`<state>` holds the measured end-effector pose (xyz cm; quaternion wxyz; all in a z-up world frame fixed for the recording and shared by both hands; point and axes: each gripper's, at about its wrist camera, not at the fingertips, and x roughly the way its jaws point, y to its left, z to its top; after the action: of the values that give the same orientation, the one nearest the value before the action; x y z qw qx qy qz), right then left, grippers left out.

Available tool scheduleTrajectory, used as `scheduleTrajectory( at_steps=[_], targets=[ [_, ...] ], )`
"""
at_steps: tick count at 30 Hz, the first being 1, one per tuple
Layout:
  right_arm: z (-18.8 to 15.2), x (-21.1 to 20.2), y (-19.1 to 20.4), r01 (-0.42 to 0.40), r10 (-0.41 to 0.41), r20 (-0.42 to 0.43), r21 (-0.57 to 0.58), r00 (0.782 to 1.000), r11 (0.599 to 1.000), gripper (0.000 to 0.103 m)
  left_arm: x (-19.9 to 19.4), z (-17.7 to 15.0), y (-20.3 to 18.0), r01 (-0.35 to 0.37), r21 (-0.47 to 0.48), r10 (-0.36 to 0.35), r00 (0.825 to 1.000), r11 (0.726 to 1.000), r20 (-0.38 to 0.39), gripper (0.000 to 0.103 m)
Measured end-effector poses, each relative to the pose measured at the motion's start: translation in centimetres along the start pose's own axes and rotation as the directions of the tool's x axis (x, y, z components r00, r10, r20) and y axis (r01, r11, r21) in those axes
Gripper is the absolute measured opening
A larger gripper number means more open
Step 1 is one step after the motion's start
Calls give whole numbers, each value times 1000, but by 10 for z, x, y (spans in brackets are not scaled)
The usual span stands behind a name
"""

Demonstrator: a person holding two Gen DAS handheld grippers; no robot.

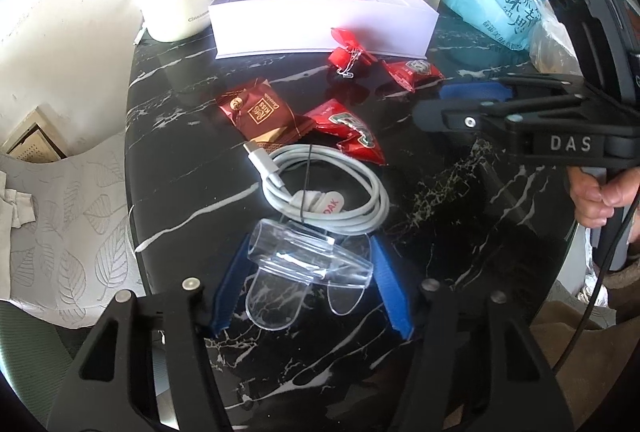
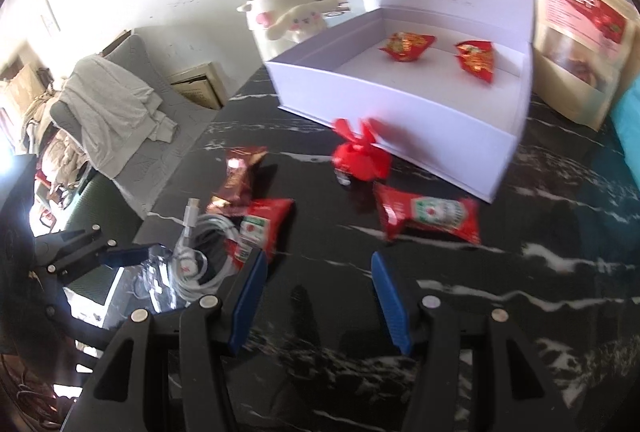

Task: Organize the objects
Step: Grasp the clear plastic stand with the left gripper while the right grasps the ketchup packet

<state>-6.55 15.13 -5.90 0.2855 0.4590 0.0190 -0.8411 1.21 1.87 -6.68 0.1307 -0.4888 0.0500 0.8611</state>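
We are holding the left gripper (image 1: 308,272) over the black marble table (image 1: 460,232), its blue pads (image 1: 390,292) bracketing a clear plastic cap-like piece (image 1: 308,260); whether the pads are actually pressing on it we cannot tell; the coiled white cable (image 1: 352,192) is lying just beyond it, touching a red ketchup sachet (image 1: 352,132) and near a brown snack packet (image 1: 252,108); we are keeping the right gripper (image 2: 316,296) unclenched above bare marble, nothing between its jaws; a second ketchup sachet (image 2: 428,216) is lying just ahead of it, beside a small red bow-shaped item (image 2: 360,156) (blurred in this view); the open white box (image 2: 400,112) is sitting farther back, holding two red wrapped sweets (image 2: 408,46)
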Motion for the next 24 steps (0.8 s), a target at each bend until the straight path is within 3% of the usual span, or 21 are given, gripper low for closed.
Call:
scheduleTrajectory(
  at_steps=[9, 14, 20, 24],
  targets=[
    [10, 18, 17, -66, 66, -19, 0, 998, 998, 55, -5, -6, 12, -5, -62, 4, 1000, 998, -10, 59],
    [15, 11, 20, -82, 82, 10, 8, 997, 997, 55, -8, -9, 21, -13, -102, 12, 1000, 995, -10, 59],
    [16, 25, 25, -70, 70, -22, 4, 997, 998, 55, -8, -12, 25, -23, -120, 23, 1000, 992, -7, 59],
    [12, 31, 24, -44, 44, -33, 12, 998, 999, 40, -9, -13, 25, -28, -125, 28, 1000, 992, -7, 59]
  ],
)
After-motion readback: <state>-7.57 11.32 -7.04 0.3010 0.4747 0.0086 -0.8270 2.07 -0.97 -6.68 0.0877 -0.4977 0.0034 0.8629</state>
